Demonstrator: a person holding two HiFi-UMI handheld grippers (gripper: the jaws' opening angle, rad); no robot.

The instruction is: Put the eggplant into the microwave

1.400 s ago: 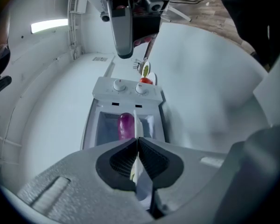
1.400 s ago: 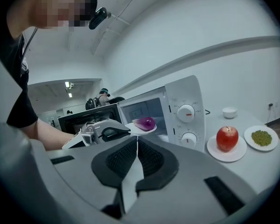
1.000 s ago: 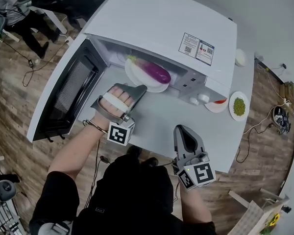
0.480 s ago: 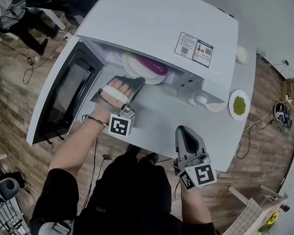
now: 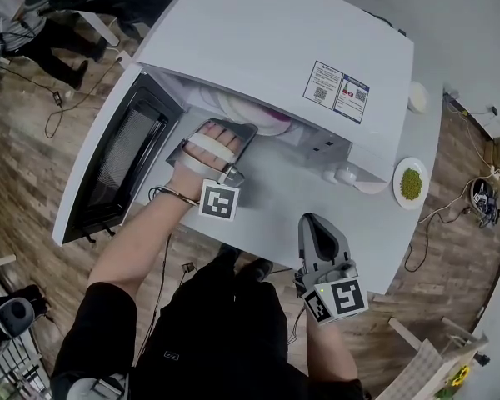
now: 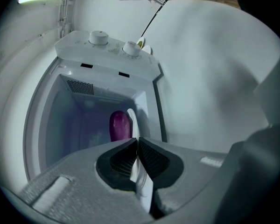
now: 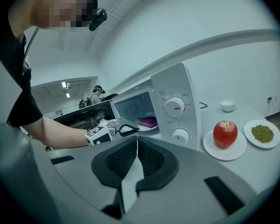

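The left gripper [image 6: 136, 141], its jaws pinching the rim of a white plate [image 6: 131, 120], reaches into the open microwave [image 5: 275, 40]. The eggplant [image 6: 120, 125] lies on that plate inside the cavity, at 11 o'clock from the jaw tips in the left gripper view. In the head view the right gripper [image 5: 314, 222], jaws pressed together on nothing, is held over the table [image 5: 267, 198] at 5 o'clock from the left one. The door [image 5: 121, 157] stands open at 9 o'clock.
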